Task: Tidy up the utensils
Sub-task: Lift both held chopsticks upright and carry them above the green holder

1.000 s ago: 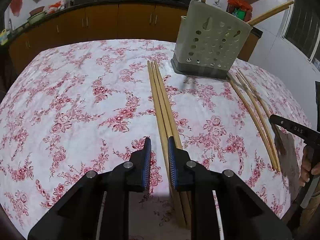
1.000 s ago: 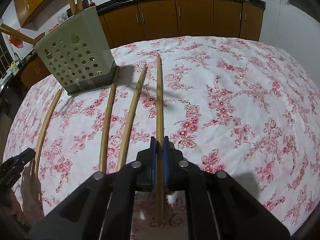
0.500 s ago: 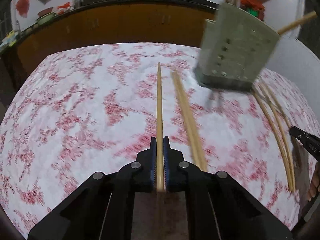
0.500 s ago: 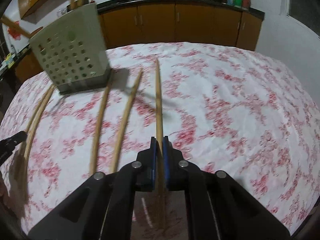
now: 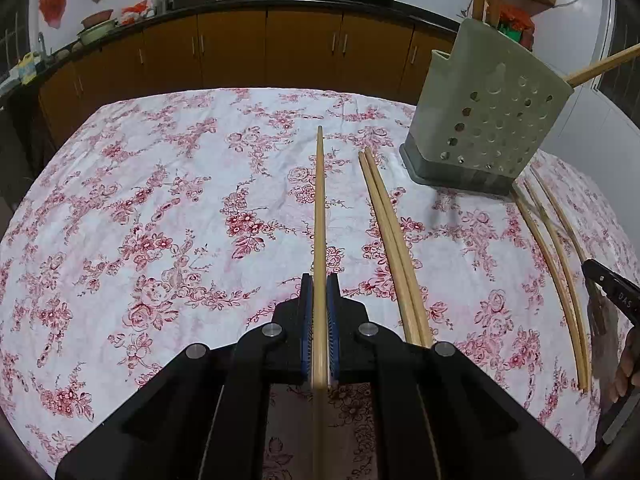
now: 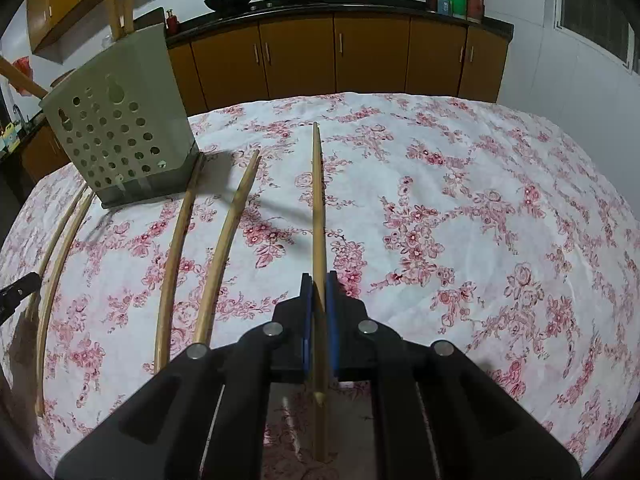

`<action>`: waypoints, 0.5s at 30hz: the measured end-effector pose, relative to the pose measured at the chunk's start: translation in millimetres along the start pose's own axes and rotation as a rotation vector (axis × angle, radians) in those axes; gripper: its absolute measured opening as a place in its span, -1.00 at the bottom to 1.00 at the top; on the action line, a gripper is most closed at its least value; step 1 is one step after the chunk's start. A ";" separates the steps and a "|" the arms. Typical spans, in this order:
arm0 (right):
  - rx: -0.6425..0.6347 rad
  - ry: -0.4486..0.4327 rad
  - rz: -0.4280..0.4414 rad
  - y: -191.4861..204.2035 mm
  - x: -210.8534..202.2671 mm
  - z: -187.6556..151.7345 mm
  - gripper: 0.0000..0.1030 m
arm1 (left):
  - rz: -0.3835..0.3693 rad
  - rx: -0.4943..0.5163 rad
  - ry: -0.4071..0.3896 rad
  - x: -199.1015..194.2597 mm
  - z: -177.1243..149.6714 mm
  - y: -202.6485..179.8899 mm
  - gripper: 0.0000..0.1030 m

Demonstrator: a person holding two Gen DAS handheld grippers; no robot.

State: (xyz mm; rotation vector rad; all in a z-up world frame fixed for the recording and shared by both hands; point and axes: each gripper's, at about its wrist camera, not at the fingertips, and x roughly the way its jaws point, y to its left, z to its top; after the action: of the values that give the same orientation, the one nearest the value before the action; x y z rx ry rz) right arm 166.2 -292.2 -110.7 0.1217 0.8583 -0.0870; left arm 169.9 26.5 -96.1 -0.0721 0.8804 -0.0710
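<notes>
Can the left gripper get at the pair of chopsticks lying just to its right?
Probably not as is: the left gripper is shut on a chopstick. The pair lies unobstructed on the tablecloth, so only the held stick blocks it.

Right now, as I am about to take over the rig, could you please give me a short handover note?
Left gripper: shut on one chopstick, which points out over the tablecloth.
Right gripper: shut on another chopstick, held the same way.
Holder: stands upright on the table between the two grippers, with at least three sticks already in it.
On the cloth: a touching pair on the holder's left side and two separate chopsticks on its right side.
Done: some sticks are in the holder.
Left: the two held sticks and the four loose ones.
</notes>
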 end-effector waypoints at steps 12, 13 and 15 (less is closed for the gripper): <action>0.010 0.001 0.006 -1.4 -0.5 -1.6 -0.82 | -0.024 -0.024 -0.001 0.3 0.0 0.6 -0.83; 0.006 0.001 0.004 -0.5 -1.1 -2.3 -0.82 | -0.024 -0.023 -0.001 0.2 -0.1 0.6 -0.83; -0.009 0.002 0.001 0.8 -3.3 -5.2 -0.82 | -0.011 0.008 0.003 -0.9 -1.3 -2.5 -0.83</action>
State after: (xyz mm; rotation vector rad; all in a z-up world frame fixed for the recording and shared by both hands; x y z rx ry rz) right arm 160.3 -290.5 -111.5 0.1139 0.8603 -0.0817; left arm 168.2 24.0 -96.1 -0.0694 0.8823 -0.0849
